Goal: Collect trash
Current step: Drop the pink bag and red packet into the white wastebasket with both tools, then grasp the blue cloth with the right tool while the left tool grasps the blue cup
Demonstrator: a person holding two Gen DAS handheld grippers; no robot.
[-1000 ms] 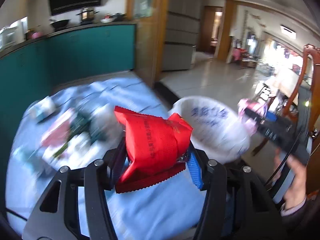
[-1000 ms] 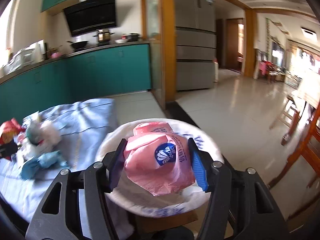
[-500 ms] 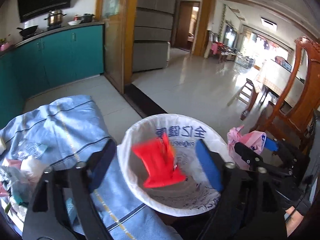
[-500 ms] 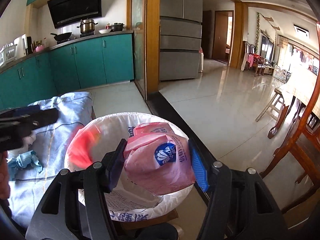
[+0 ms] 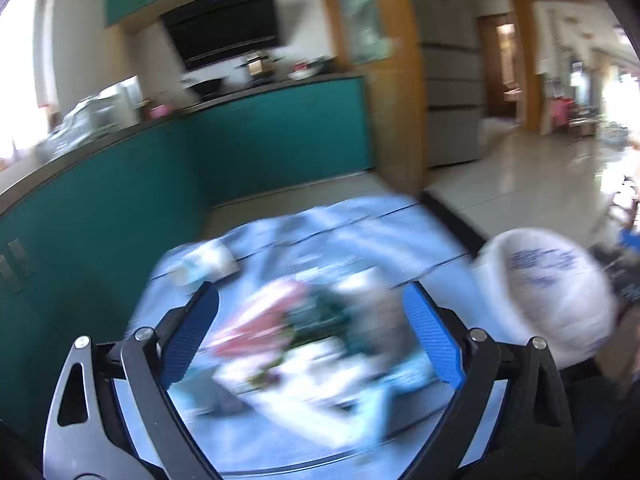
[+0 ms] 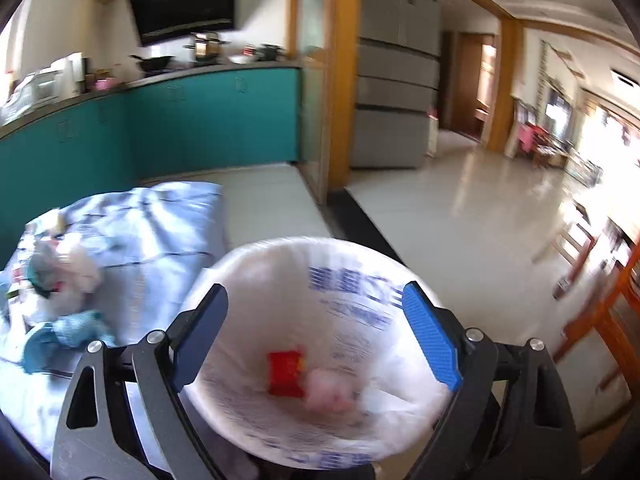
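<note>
Claws both gape wide and empty: left claw (image 5: 310, 336) above the blurred trash pile (image 5: 304, 328), right claw (image 6: 316, 332) over the lined bin (image 6: 256, 432), which holds a red wrapper (image 6: 285, 373) and pink bag (image 6: 330, 392).

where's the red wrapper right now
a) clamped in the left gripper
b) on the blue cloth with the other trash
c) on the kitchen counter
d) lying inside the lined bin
d, the red wrapper lies at the bottom of the white-lined bin beside a pink bag, under the open right gripper; the left gripper is open and empty.
</note>
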